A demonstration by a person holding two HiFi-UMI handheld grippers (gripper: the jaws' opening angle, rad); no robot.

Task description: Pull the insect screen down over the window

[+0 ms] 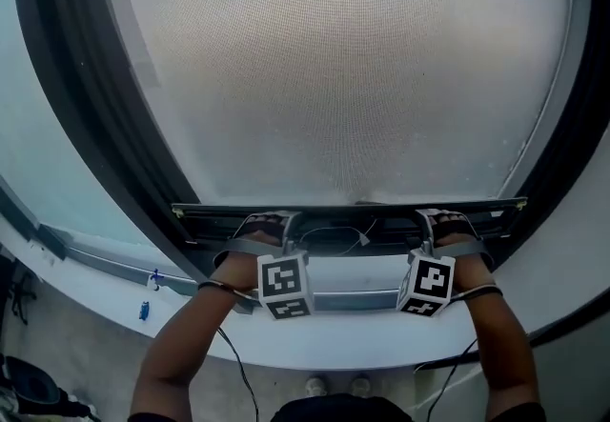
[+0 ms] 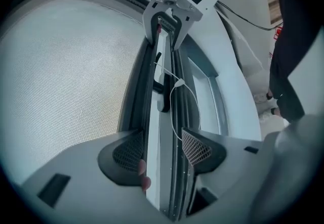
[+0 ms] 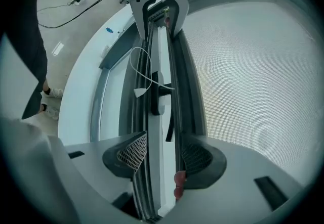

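Observation:
The grey mesh insect screen (image 1: 343, 68) covers most of the window. Its dark bottom bar (image 1: 348, 212) lies just above the white sill. My left gripper (image 1: 272, 228) is shut on the bar's left part and my right gripper (image 1: 440, 223) on its right part. In the left gripper view the bar (image 2: 161, 112) runs between the mesh-faced pads (image 2: 196, 148), with the right gripper (image 2: 167, 20) clamped further along. The right gripper view mirrors this: the bar (image 3: 158, 117) passes between the pads (image 3: 132, 153), and the left gripper (image 3: 158, 8) shows at the far end. A thin white cord (image 2: 174, 86) loops off the bar's middle handle.
A dark window frame (image 1: 67, 77) curves round the screen. Below it lies the white sill (image 1: 362, 339), with a small blue object (image 1: 144, 311) at its left. Cables hang from both grippers. The person's shoes (image 1: 335, 384) and the floor lie beneath.

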